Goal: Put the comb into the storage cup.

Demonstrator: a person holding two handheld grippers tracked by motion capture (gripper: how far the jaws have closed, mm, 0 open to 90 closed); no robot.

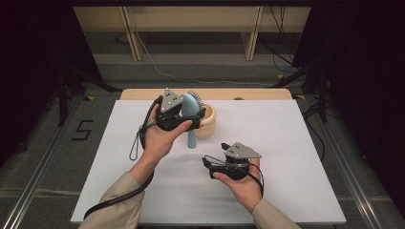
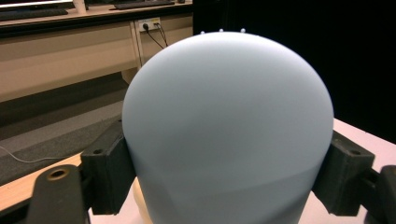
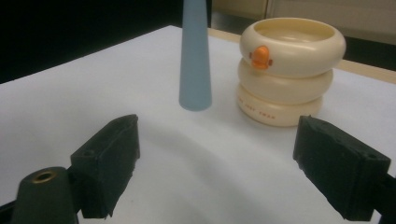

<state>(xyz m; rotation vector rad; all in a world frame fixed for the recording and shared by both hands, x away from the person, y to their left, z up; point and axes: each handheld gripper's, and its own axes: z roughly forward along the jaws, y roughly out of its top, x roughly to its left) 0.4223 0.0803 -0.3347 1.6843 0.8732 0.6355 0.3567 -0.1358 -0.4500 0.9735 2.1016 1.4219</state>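
Left gripper [image 1: 187,112] on unlabelled hairbrush [image 1: 191,109]

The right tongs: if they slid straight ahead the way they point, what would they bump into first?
Probably the pale blue plastic hairbrush handle hanging just left of centre; the cream ring-stacked holder with an orange duck bill stands behind, slightly right. Depth is hard to judge.

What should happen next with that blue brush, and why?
Probably lower the blue hairbrush handle-first into the cream cup. The left gripper clamps the brush head, its handle hangs above the table beside the cup, and the right gripper waits open, holding nothing.
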